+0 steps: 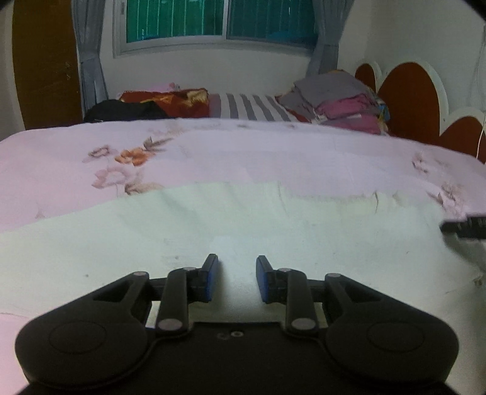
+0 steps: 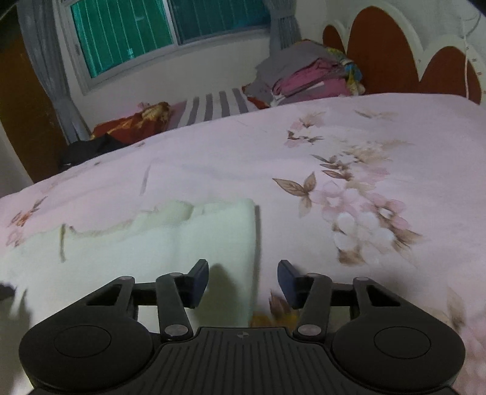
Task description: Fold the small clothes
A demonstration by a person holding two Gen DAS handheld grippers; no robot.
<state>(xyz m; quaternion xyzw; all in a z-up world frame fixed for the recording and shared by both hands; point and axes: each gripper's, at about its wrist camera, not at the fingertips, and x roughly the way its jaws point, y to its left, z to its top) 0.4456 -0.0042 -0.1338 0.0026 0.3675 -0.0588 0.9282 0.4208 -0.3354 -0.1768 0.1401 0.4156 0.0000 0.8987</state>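
Observation:
A pale green-white garment (image 1: 212, 224) lies flat on the pink floral bedsheet (image 1: 243, 152). My left gripper (image 1: 237, 273) is open and empty, low over the middle of the garment. In the right wrist view the garment (image 2: 182, 243) lies left of centre with its right edge between the fingers. My right gripper (image 2: 243, 278) is open and empty, straddling that right edge. Its tip shows at the right border of the left wrist view (image 1: 464, 228).
A stack of folded clothes (image 1: 340, 103) sits at the far right by the red and white headboard (image 1: 410, 100). A red blanket (image 1: 167, 98) and a black item (image 1: 121, 111) lie at the far left, a striped sheet (image 1: 249, 106) between them. A window (image 1: 218, 21) is behind.

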